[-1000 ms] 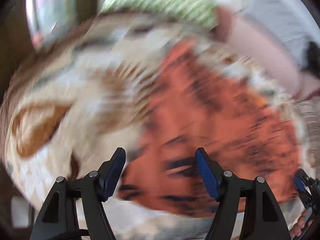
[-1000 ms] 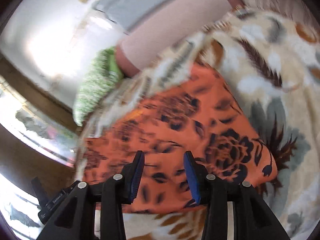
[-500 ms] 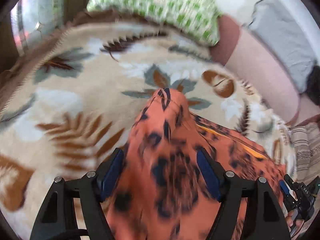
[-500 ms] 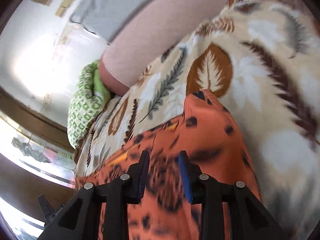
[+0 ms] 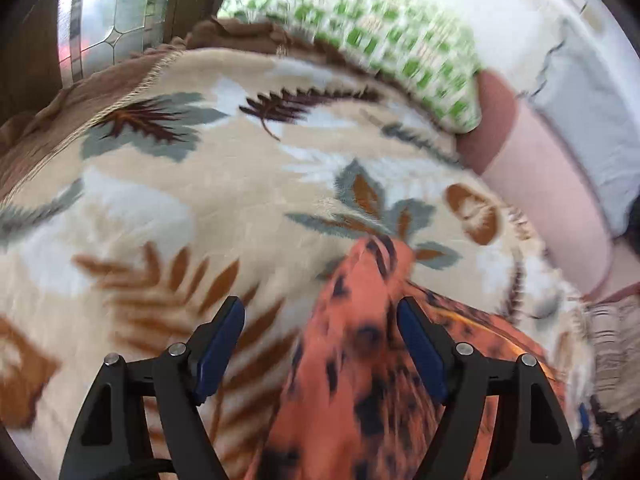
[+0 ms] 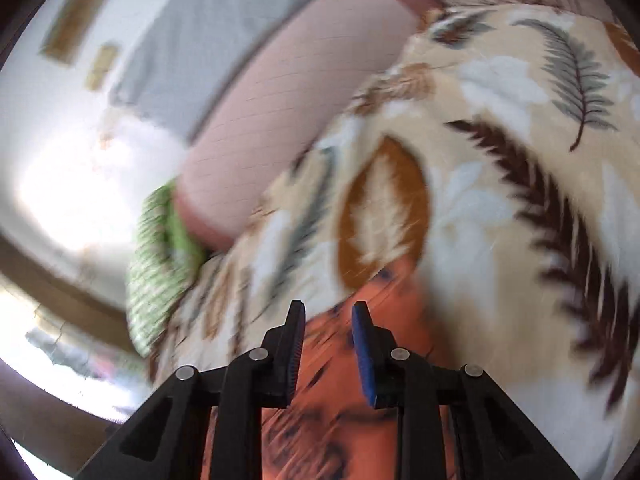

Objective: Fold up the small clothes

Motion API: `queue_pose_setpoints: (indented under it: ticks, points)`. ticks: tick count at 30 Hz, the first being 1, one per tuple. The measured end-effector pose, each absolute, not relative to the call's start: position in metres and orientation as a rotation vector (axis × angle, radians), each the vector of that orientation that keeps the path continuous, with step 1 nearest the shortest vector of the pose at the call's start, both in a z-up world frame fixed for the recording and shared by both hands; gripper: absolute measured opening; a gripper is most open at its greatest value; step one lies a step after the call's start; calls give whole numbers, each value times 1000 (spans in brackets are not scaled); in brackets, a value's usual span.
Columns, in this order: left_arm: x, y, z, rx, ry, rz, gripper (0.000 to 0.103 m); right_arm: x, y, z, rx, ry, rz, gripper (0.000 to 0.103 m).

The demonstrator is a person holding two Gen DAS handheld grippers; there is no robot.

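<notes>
Both grippers, left (image 5: 320,340) wide and right (image 6: 328,336) narrowly parted, grip nothing; orange garment (image 5: 360,380) lies bunched on blanket (image 5: 180,208), 0 folds visible.

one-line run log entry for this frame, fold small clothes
phase: fold in progress | orange garment: bunched, on leaf-print blanket | left gripper: open, straddling garment | right gripper: narrow gap, over garment, grip unclear | motion blur

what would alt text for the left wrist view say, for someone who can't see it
An orange garment with black blotches rises in a blurred ridge between the open blue-padded fingers of the left gripper. It lies on a beige leaf-print blanket, with a green-and-white pillow and a pink cushion behind.
</notes>
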State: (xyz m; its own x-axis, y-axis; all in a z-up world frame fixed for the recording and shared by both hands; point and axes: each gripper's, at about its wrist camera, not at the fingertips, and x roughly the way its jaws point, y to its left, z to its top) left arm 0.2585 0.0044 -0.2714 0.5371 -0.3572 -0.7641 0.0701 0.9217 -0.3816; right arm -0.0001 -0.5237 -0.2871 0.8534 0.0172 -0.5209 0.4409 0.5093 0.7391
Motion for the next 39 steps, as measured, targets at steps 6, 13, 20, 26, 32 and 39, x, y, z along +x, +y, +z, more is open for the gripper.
queue_pose_setpoints:
  ticks: [6, 13, 20, 26, 32, 39]
  points:
    - [218, 12, -294, -111, 1060, -182, 86, -9, -455, -318, 943, 689, -201, 26]
    - [178, 19, -215, -57, 896, -169, 84, -28, -425, -268, 845, 704, -147, 27]
    - [122, 28, -148, -3, 739, -178, 84, -74, -392, -216, 733, 645, -81, 27]
    - [92, 36, -119, 13, 658, -168, 84, -90, -374, -200, 710, 637, -55, 27]
    - [75, 45, -108, 21, 637, -164, 84, -96, -357, -190, 679, 627, -37, 27]
    - [63, 49, -102, 24, 621, -167, 84, -103, -346, -185, 671, 625, -25, 27]
